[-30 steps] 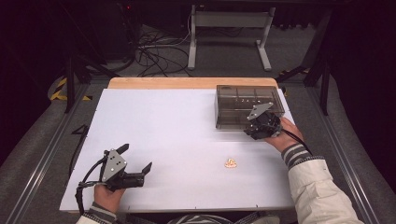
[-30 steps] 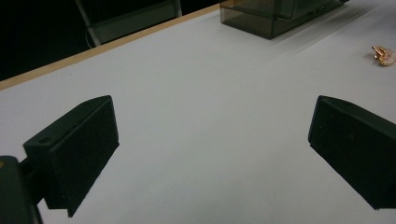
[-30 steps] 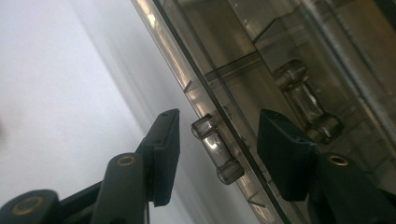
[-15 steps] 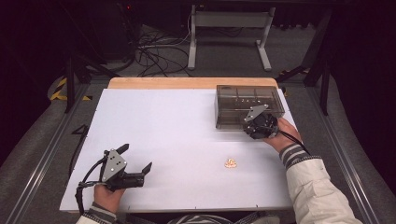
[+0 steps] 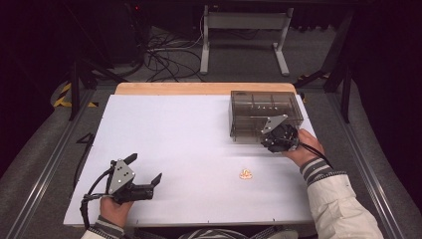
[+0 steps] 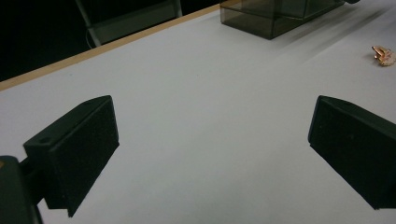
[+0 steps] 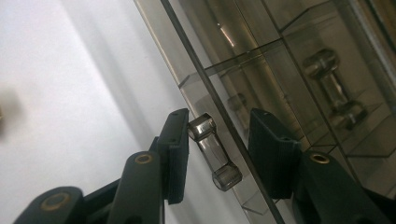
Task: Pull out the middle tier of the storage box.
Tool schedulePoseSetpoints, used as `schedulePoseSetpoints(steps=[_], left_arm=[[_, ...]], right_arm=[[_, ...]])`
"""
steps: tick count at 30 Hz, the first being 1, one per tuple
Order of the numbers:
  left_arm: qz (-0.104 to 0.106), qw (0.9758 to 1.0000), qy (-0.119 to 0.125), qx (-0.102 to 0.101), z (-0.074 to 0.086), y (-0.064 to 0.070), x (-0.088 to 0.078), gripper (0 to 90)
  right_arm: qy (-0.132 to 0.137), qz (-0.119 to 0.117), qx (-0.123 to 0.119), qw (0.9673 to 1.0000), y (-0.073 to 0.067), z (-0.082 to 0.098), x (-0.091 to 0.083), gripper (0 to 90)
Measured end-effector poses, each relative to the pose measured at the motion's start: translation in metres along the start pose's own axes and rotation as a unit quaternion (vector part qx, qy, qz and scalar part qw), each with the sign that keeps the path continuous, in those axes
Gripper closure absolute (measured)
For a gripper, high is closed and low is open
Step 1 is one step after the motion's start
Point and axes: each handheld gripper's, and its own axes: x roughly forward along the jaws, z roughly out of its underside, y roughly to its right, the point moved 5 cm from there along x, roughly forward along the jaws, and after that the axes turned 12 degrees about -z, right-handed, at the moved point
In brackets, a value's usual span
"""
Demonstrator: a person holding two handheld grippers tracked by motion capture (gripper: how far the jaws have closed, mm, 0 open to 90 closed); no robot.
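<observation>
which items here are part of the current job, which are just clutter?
In play: smoked clear drawer box; its drawer handle, between the right gripper jaws, which have just been closing.
Lying about: small orange piece; left gripper, open over bare table.

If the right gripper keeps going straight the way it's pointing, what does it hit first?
Most likely the clear bar handle on the smoky transparent drawer box: it already sits between the right gripper jaws, one pad close beside it. Contact is unclear.

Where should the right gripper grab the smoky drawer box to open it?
Grip the clear bar handle on the box front, coming straight at that face from the person's side. The handle stands off the panel on two posts, so the right gripper can straddle it.
</observation>
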Motion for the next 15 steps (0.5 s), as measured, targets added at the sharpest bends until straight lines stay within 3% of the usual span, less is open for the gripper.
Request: schedulePoseSetpoints(steps=[15], left_arm=[[0.000, 1.0000, -0.002, 0.003, 0.000, 0.000, 0.001, 2.6]], right_arm=[[-0.009, -0.010, -0.010, 0.9999, -0.016, 0.004, -0.004, 60.7]])
